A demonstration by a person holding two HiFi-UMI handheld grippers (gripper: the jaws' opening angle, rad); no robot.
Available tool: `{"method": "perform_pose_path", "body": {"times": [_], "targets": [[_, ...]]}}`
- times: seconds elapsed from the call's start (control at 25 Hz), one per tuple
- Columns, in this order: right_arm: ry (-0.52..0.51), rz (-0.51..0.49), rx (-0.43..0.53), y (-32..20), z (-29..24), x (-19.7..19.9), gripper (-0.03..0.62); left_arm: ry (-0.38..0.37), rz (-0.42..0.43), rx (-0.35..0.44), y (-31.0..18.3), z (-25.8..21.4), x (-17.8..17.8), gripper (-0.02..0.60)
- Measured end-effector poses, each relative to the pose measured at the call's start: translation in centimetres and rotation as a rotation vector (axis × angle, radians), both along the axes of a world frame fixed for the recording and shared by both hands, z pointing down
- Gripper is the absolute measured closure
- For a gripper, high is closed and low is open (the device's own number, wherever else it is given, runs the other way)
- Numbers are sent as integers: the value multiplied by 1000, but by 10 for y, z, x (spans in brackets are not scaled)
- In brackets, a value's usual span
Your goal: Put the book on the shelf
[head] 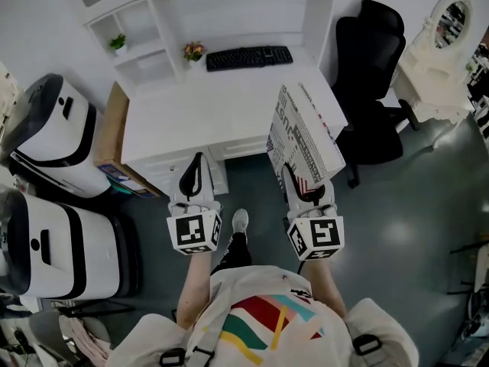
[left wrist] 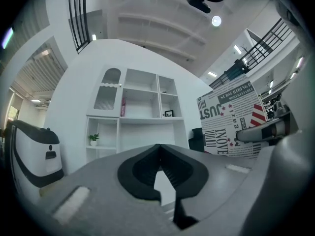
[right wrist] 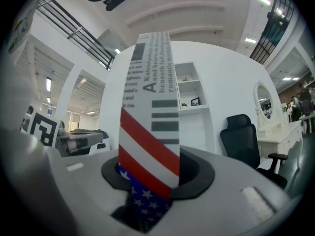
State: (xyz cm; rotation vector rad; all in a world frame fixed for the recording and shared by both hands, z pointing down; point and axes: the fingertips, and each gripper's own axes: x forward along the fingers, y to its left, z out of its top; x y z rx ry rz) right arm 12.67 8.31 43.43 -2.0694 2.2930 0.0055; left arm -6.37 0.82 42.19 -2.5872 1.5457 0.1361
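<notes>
The book (head: 302, 138), a flat volume with newspaper print and a stars-and-stripes corner, stands on edge in my right gripper (head: 302, 183), which is shut on its lower corner. In the right gripper view its spine (right wrist: 150, 107) rises straight up from between the jaws. My left gripper (head: 197, 165) hangs beside it at the left, shut, with nothing between its fingertips (left wrist: 158, 147). Both are over the floor just before the white desk (head: 199, 113). The white shelf unit (left wrist: 142, 112) stands ahead on the desk, and the book (left wrist: 231, 119) shows at its right in the left gripper view.
A black keyboard (head: 248, 56) and small potted plants (head: 193, 50) sit at the back of the desk. A black office chair (head: 374, 82) stands at the right, with a white vanity (head: 439, 52) beyond it. White-and-black machines (head: 53, 136) and a cardboard box (head: 111, 140) crowd the left.
</notes>
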Motion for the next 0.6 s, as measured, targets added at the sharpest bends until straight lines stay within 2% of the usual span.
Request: {"method": "perform_pose_path", "body": {"times": [0.6], "targets": [[40, -9, -8, -212, -22, -21, 438, 17, 30, 15, -196, -28, -6, 581]]}}
